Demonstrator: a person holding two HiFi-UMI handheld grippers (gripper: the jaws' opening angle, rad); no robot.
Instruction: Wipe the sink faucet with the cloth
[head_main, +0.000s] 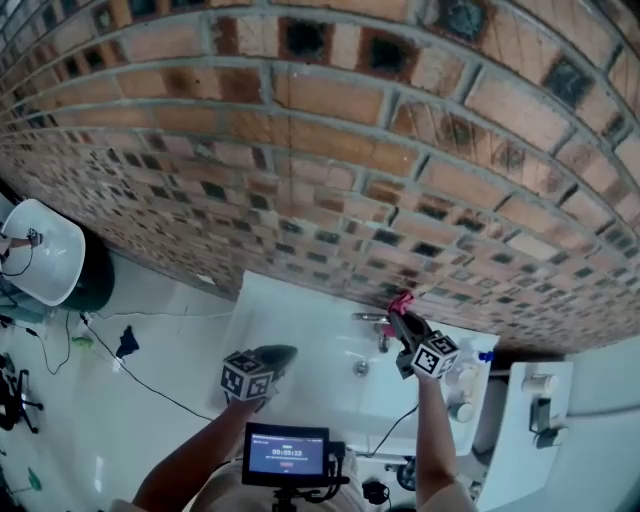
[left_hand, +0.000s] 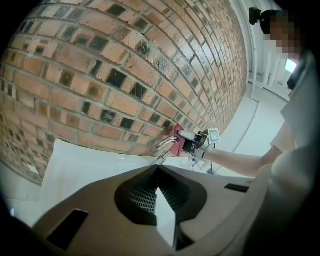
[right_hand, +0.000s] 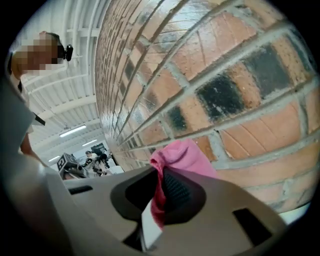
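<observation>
Head view: right claw (head_main: 399, 321) pinches crumpled pink cloth (head_main: 402, 299) at curved chrome faucet's (head_main: 370, 318) right end, close against brick wall (head_main: 300, 150). Left claw (head_main: 278, 354) pressed together, empty, over open white sink basin (head_main: 290, 315).

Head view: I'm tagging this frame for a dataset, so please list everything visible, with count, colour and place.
brick wall: one, red-brown, across the top
sink: one, white, below the wall
faucet: one, chrome, sink's back edge
cloth: one, pink, by the faucet
second basin: one, white, far left
cable: one, black, floor at left
screen: one, black, bottom centre
left claw: one, grey, shut and empty, over the sink
right claw: one, grey, shut on the cloth
</observation>
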